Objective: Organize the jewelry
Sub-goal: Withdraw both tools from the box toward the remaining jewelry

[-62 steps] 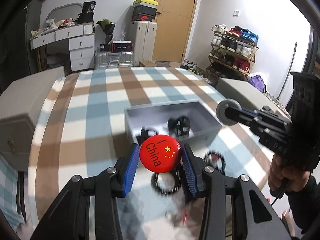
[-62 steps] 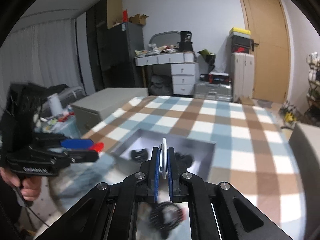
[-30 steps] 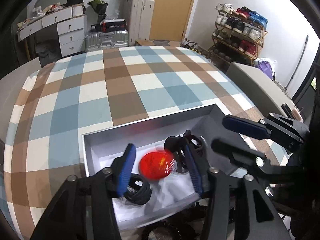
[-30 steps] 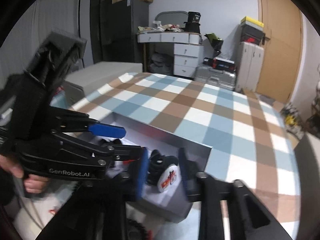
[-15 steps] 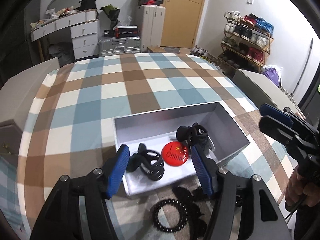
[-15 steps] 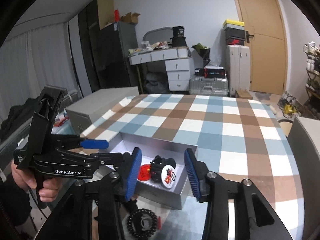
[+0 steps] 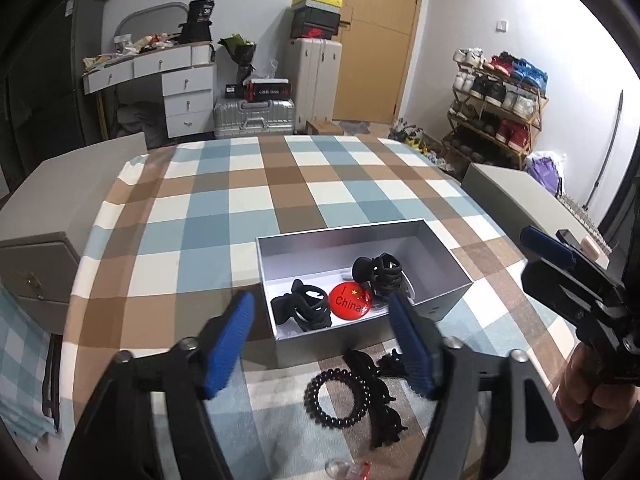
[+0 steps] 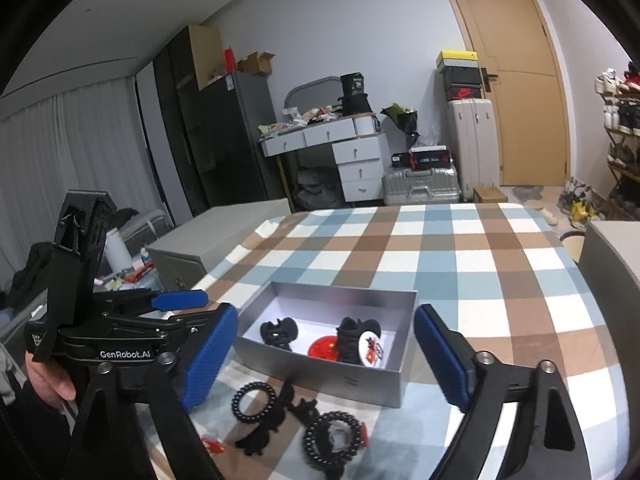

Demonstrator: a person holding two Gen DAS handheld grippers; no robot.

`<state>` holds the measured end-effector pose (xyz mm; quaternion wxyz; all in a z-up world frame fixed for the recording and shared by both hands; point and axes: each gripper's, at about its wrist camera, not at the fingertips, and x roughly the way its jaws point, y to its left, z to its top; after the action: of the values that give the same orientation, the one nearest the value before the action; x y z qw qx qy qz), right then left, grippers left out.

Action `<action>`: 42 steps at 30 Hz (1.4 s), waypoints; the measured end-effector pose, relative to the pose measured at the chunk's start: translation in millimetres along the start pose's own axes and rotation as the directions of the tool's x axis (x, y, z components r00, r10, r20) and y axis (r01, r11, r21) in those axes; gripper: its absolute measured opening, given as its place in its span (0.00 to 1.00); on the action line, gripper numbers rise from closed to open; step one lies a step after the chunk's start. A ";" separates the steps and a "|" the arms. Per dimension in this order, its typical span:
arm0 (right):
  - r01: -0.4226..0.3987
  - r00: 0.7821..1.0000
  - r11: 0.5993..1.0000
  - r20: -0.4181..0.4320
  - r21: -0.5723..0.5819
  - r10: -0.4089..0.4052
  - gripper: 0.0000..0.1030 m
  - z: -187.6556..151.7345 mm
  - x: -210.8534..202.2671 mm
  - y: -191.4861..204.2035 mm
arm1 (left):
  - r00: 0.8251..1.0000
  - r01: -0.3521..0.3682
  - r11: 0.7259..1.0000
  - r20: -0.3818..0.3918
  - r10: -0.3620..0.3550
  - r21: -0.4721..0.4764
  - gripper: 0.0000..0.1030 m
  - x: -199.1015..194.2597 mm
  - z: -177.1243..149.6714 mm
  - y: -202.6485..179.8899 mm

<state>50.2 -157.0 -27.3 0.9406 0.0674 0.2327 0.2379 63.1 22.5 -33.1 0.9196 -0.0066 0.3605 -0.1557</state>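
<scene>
A grey open box (image 7: 442, 249) (image 8: 368, 380) sits on the checked tablecloth. In it lie a red "China" badge (image 7: 350, 300) (image 8: 325, 347), a white badge (image 8: 371, 349) and two black hair claws (image 7: 303, 309) (image 7: 379, 270). My left gripper (image 7: 326, 340) is open and empty, held back above the box's near edge. My right gripper (image 8: 326, 354) is open and empty, to the right of the box. On the cloth in front of the box lie black coil hair ties (image 7: 335, 399) (image 8: 335, 438), black hair claws (image 7: 382, 412) (image 8: 266, 430) and a small red-and-clear piece (image 7: 348, 469).
The checked table (image 7: 256, 196) stretches far behind the box. Grey cabinets stand at the left (image 7: 36, 216) and right (image 7: 520, 200). A white desk (image 8: 332, 148), suitcases (image 7: 252, 118), a door and a shoe rack (image 7: 496, 104) line the far wall.
Both grippers let go of their badges into the box, the left the red one, the right the white one. Both then opened wide and drew back from the box.
</scene>
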 end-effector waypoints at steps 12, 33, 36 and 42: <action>-0.001 0.999 1.000 0.044 -0.027 0.002 1.00 -6.4 -23.8 18.8 | 0.994 -0.032 0.998 0.099 0.037 -0.050 0.82 -22.3 -17.5 6.2; 0.039 0.994 0.999 -0.099 0.025 -0.036 1.00 -63.2 -16.9 11.7 | 0.988 0.039 0.998 -0.147 -0.045 -0.043 0.93 2.8 -90.6 10.7; 0.060 0.991 0.998 -0.118 0.034 -0.055 1.00 -70.0 -14.9 8.9 | 0.985 0.050 0.998 -0.165 -0.055 -0.034 0.93 3.2 -93.3 7.6; 0.075 0.983 0.996 -0.173 0.042 -0.066 1.00 -82.9 -11.7 5.1 | 0.982 0.073 0.997 -0.176 -0.075 -0.018 0.93 5.0 -95.4 0.8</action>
<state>0.0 -156.8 -94.5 0.9230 0.0610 0.3205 0.2038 3.3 31.4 -107.2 0.8776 -0.0113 0.4411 -0.1876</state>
